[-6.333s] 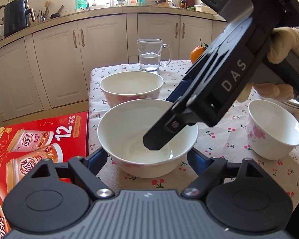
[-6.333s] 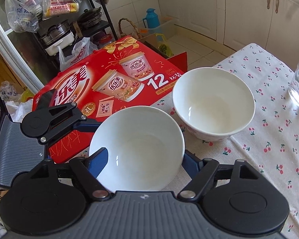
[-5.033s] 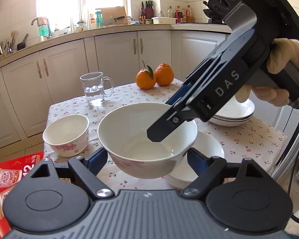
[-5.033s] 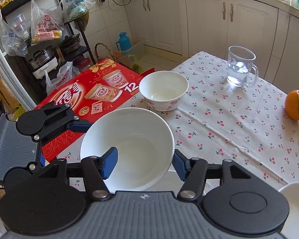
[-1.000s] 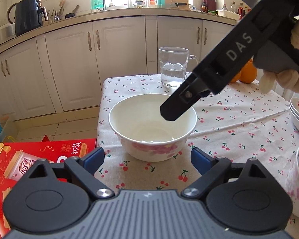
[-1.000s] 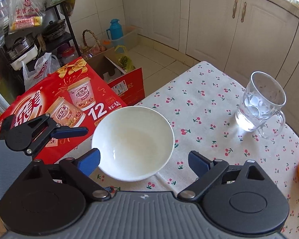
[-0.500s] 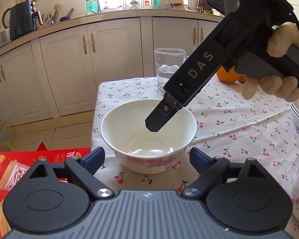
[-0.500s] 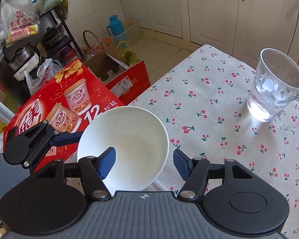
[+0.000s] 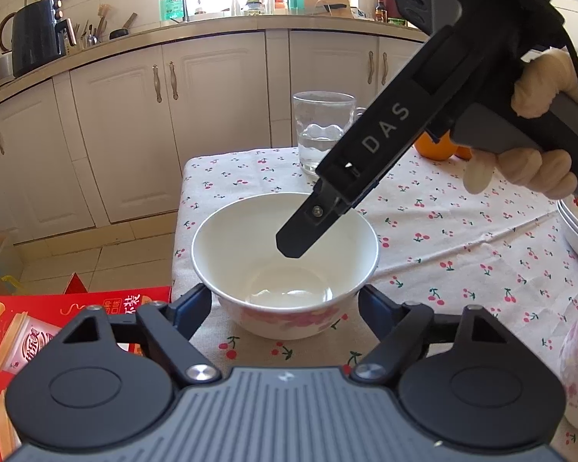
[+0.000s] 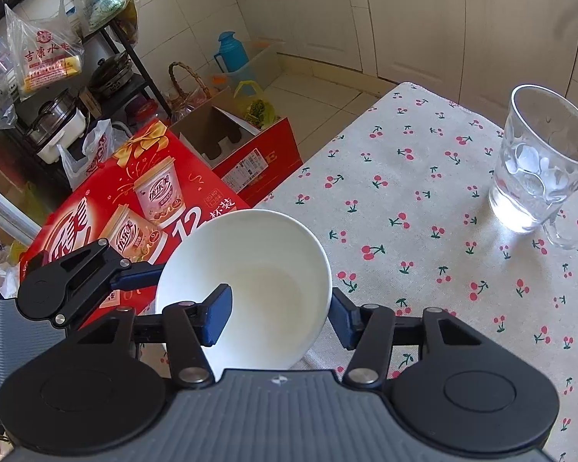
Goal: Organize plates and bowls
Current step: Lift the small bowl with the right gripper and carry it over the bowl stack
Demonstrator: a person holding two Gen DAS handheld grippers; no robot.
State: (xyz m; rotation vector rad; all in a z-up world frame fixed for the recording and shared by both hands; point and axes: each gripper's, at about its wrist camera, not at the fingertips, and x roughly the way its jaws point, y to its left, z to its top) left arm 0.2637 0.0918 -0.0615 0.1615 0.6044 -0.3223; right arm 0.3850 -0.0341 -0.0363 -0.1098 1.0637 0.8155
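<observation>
A white ceramic bowl with pink flowers sits near the corner of the cherry-print counter; the right claw is clamped on its rim, one pad inside, one outside. The left claw, just closing, straddles the bowl without visibly touching it; a glass mug stands beyond.

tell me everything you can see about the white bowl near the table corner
The bowl is a deep round one, glossy white like glazed ceramic, with a pink flower pattern low on its outer wall. It is empty and stands upright on the cherry-print tablecloth near the table's corner. The right gripper has just closed its jaws on the rim, one finger inside and one outside. The left gripper straddles the bowl, its jaws closing in; whether they touch is unclear.
</observation>
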